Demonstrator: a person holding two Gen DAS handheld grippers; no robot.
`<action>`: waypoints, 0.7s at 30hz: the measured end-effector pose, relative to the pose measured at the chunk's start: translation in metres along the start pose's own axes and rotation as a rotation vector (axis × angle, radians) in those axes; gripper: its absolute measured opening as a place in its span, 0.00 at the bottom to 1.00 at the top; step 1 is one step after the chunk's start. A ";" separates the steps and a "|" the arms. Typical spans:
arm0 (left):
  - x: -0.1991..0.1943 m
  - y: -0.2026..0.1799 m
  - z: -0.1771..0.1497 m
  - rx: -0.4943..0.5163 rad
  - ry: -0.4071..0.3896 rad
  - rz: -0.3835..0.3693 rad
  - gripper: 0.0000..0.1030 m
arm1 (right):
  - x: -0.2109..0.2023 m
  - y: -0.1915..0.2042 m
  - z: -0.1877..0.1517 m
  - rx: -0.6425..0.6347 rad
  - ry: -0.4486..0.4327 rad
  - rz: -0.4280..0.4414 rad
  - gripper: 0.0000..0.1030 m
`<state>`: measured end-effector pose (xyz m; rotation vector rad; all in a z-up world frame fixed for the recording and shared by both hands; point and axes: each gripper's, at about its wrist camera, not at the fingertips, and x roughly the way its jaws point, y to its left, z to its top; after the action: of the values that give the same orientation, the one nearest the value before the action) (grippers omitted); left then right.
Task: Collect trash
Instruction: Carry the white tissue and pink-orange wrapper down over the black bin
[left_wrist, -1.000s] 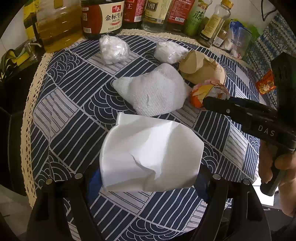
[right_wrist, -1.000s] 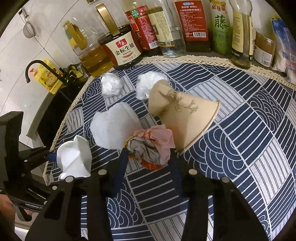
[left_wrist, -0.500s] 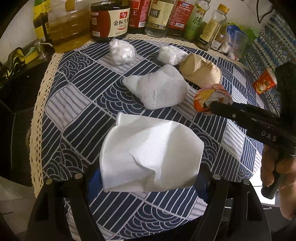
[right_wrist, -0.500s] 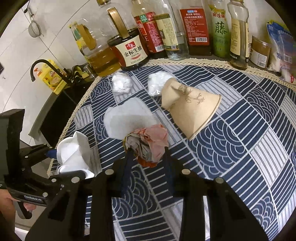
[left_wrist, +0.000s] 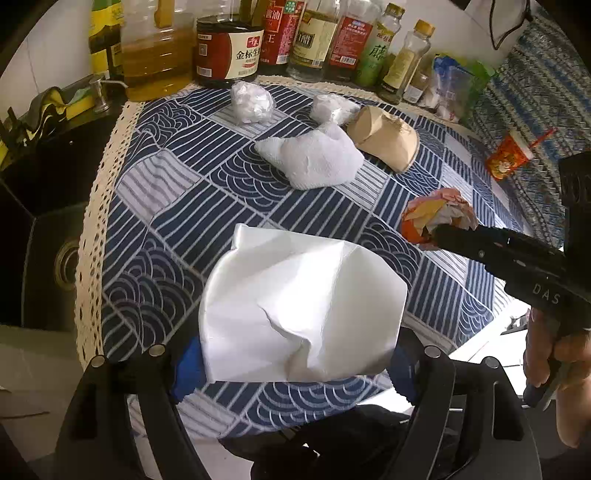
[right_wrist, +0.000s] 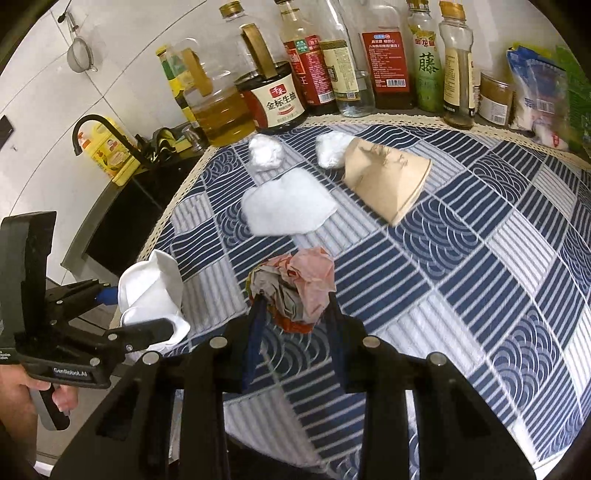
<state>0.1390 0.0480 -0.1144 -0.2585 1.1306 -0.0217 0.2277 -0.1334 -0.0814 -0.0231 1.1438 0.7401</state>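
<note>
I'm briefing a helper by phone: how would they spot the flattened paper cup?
Find the blue patterned tablecloth and the bottles along its far edge. Just before them lies the paper cup, squashed on its side beside a white wad. It is the only tan piece; the other scraps there are white.

A blue-and-white patterned cloth (right_wrist: 461, 266) with a cream lace edge covers the counter. Along its far side stands a row of bottles: a big jug of yellow oil (right_wrist: 218, 107), a dark soy sauce jug (right_wrist: 275, 99), and a green-labelled bottle (right_wrist: 428, 70). To the left, a black tap (right_wrist: 99, 133) curves over a dark sink (left_wrist: 44, 229).
</note>
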 end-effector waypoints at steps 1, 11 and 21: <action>-0.003 0.000 -0.005 0.005 -0.004 -0.003 0.76 | -0.002 0.003 -0.002 -0.001 -0.002 -0.002 0.33; -0.023 0.003 -0.040 0.032 -0.026 -0.057 0.76 | -0.028 0.046 -0.042 -0.006 -0.023 -0.032 0.33; -0.032 0.013 -0.083 0.050 -0.007 -0.095 0.76 | -0.030 0.076 -0.088 0.019 0.001 -0.046 0.33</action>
<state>0.0494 0.0490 -0.1215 -0.2676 1.1082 -0.1329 0.1079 -0.1239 -0.0690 -0.0333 1.1472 0.6887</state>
